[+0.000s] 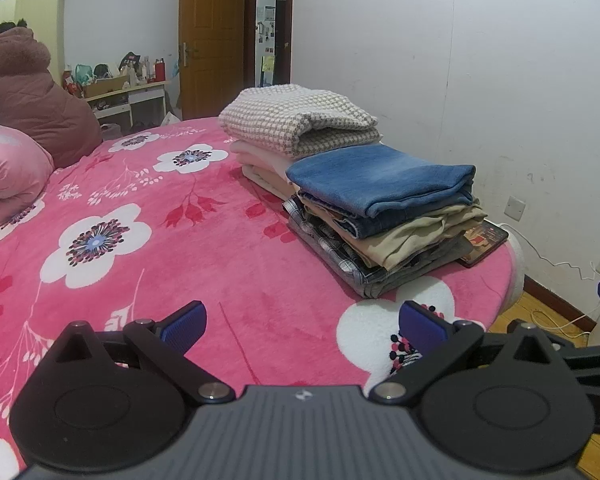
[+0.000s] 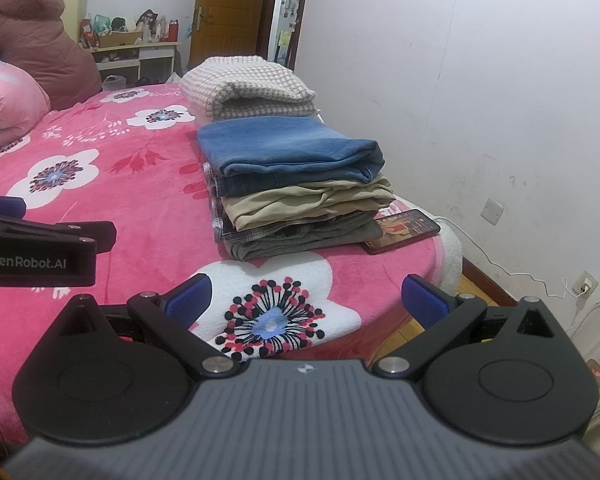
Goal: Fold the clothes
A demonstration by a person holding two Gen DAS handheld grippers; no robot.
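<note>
Left gripper (image 1: 302, 326): jaws spread wide, nothing between them; it hangs over the pink floral blanket (image 1: 188, 248) at the bed's near edge.
Right gripper (image 2: 306, 300): jaws likewise wide apart and empty, above a white flower print near the bed's near right corner.
Near stack (image 2: 296, 188): folded clothes along the bed's right edge; a blue denim piece (image 1: 380, 180) on top, darker denim, khaki, plaid and grey layers beneath.
Far stack (image 1: 296, 132): just behind the near one on the same edge; a checked knit piece (image 2: 248, 84) on top of pale pink folded items.
Phone (image 2: 404, 230): flat on the right edge, just beside the near stack, screen lit.
Quilt (image 1: 8, 172): pink, rolled, at the left edge.
Person (image 2: 36, 40): in a hooded padded coat at the bed's far left.
</note>
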